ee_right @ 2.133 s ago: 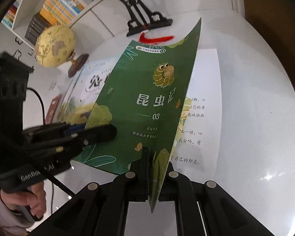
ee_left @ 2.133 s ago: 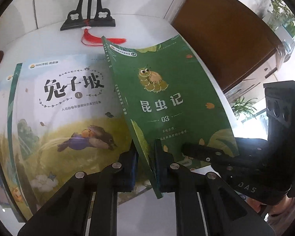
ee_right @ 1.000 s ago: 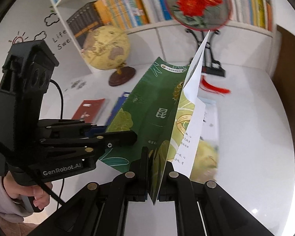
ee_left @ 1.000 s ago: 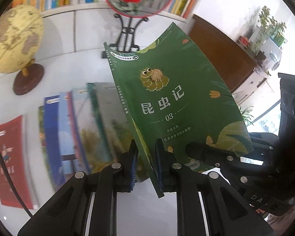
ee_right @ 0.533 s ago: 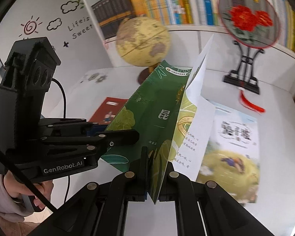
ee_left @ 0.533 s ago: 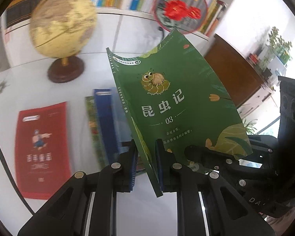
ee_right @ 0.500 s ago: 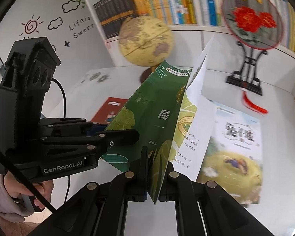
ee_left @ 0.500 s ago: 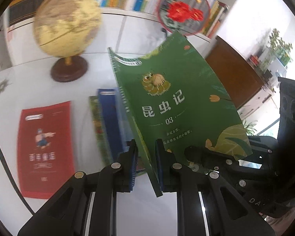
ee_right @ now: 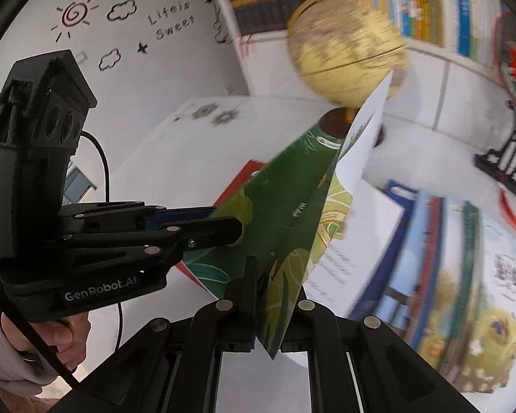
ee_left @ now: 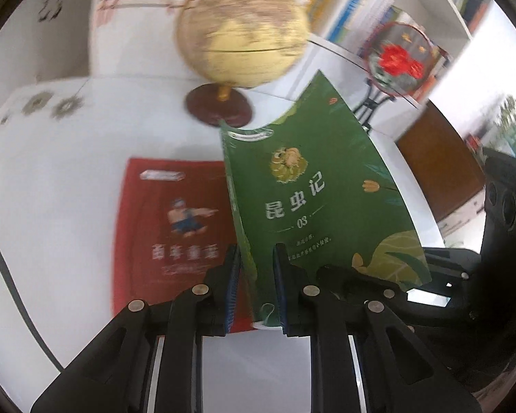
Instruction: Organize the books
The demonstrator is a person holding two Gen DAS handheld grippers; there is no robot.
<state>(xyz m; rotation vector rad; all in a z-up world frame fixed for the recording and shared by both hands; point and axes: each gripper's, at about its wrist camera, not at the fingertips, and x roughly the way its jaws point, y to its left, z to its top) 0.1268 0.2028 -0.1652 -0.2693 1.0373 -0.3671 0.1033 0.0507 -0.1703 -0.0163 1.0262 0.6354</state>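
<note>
Holding the green book (ee_left: pixel 313 199) up off the white table (ee_left: pixel 68 172) between both grippers: left gripper (ee_left: pixel 256 285) pinching it along the spine edge, right gripper (ee_right: pixel 270 306) pinching the front cover's lower corner, cover lifting away from the white inner pages (ee_right: pixel 361 151). Hanging above the red book (ee_left: pixel 168 227) lying flat on the table, near the globe (ee_left: pixel 240 31). Showing, in the right wrist view, a row of overlapping books (ee_right: pixel 464 275) lying further right. Blurring at the edges.
</note>
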